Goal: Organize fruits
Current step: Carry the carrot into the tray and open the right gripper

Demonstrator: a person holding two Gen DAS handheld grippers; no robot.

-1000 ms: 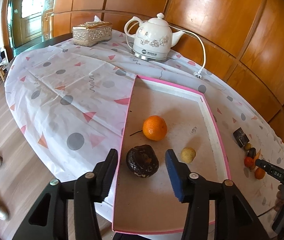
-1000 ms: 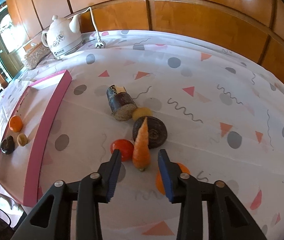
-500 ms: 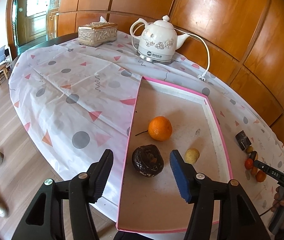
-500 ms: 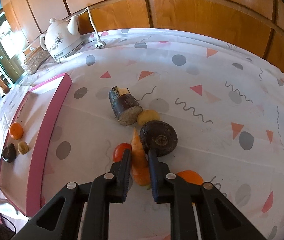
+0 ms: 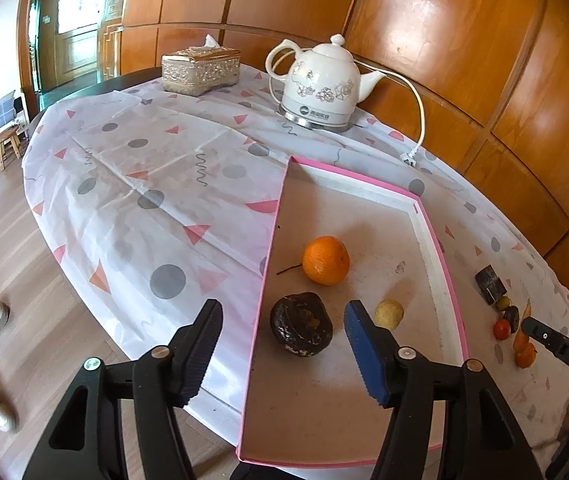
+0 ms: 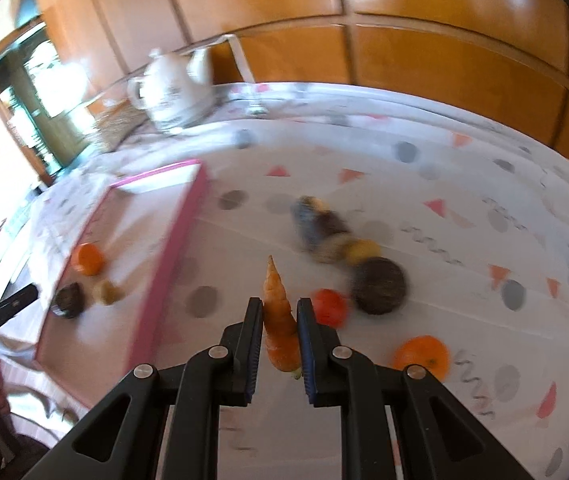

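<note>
Carrot (image 6: 280, 320) clamped tip-forward, off table. Orange (image 5: 325, 260), dark fruit (image 5: 301, 329), yellow fruit (image 5: 389, 313) in pink tray (image 5: 440, 256). Tomato (image 6: 328, 307), orange (image 6: 421, 357) on cloth.

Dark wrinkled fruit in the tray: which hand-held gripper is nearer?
Left. The left hand-held gripper hovers open just short of the dark fruit; the right hand-held gripper is outside the tray, clamping the carrot.

There were two oranges (image 6: 87, 258) (image 6: 421, 356), two dark round fruits (image 6: 69, 300) (image 6: 380, 287), two small yellow fruits (image 6: 106, 291) (image 6: 362, 251), one tomato (image 6: 329, 307), one carrot (image 6: 280, 320) and one kettle (image 5: 322, 86).
</note>
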